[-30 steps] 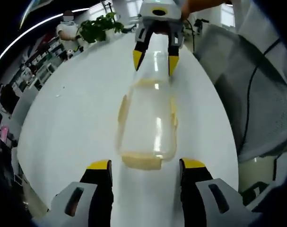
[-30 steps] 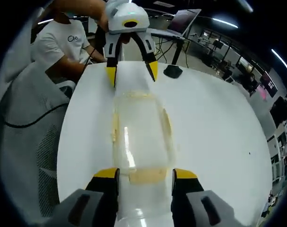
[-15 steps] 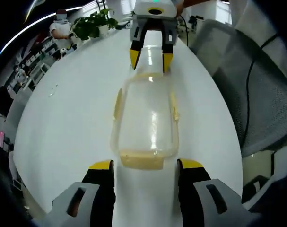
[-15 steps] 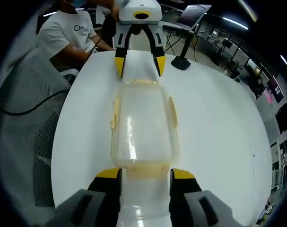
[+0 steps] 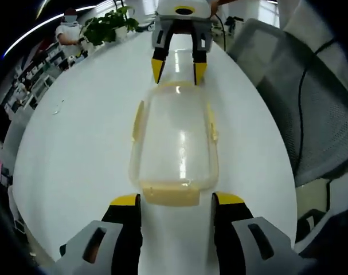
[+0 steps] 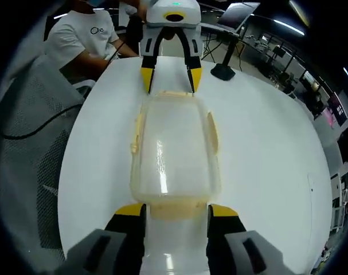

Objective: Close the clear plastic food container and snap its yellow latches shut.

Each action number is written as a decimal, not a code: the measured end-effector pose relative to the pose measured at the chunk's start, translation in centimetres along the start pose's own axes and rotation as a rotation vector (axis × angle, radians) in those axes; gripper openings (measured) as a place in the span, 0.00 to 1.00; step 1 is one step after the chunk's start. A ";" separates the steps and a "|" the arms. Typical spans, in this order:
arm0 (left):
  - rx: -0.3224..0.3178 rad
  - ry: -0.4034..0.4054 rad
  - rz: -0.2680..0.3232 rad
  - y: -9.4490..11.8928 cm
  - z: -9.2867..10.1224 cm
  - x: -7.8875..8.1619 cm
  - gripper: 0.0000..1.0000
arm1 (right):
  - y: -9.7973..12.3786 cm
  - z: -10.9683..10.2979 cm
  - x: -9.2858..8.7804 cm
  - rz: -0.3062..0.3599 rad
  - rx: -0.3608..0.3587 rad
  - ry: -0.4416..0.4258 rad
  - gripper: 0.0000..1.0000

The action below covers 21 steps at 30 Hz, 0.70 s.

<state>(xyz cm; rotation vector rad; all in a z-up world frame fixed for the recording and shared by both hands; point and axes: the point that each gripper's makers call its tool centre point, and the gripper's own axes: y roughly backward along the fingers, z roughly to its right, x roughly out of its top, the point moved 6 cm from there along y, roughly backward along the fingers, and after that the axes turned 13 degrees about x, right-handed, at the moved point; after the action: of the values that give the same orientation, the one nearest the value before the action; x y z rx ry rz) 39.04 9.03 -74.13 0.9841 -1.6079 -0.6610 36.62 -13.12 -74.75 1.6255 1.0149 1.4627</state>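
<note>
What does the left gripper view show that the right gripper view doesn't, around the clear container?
Left gripper view alone: a potted plant at the far end of the table and the mesh back of a chair to the right. Right gripper view alone: a person in a white T-shirt seated at the far left, and a black stand on the table. Both: the clear container lying on the white table, yellow latches along its sides and ends, with an open gripper at each end, left gripper and right gripper.

A clear plastic food container [image 5: 175, 140] lies flat on the white tabletop [image 5: 82, 143] with its lid on. It is oblong with rounded corners. Pale yellow latches [image 6: 172, 207] sit at both short ends and along both long sides.
</note>
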 end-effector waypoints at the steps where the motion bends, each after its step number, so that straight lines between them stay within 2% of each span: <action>1: -0.005 0.002 -0.002 -0.1 0.0 0.0 0.47 | -0.1 0.0 0.0 -0.004 0.002 0.004 0.41; 3: -0.008 0.000 -0.003 -0.2 0.0 -0.1 0.45 | 0.0 0.0 -0.3 -0.032 0.012 0.023 0.40; 5: -0.014 0.006 -0.003 -0.3 0.0 -0.1 0.44 | 0.0 0.3 -0.1 -0.013 0.014 0.007 0.40; 13: -0.022 -0.014 -0.015 -0.5 0.3 -0.2 0.41 | -0.4 0.1 0.5 -0.026 0.031 0.015 0.38; 21: -0.040 0.000 -0.020 -0.4 0.4 -0.2 0.38 | -0.5 0.2 0.7 -0.041 0.049 0.022 0.37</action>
<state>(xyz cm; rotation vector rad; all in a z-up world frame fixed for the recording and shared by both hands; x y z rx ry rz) 38.75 8.99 -74.71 0.9719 -1.5808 -0.7038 36.80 -12.30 -74.88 1.6169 1.0981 1.4416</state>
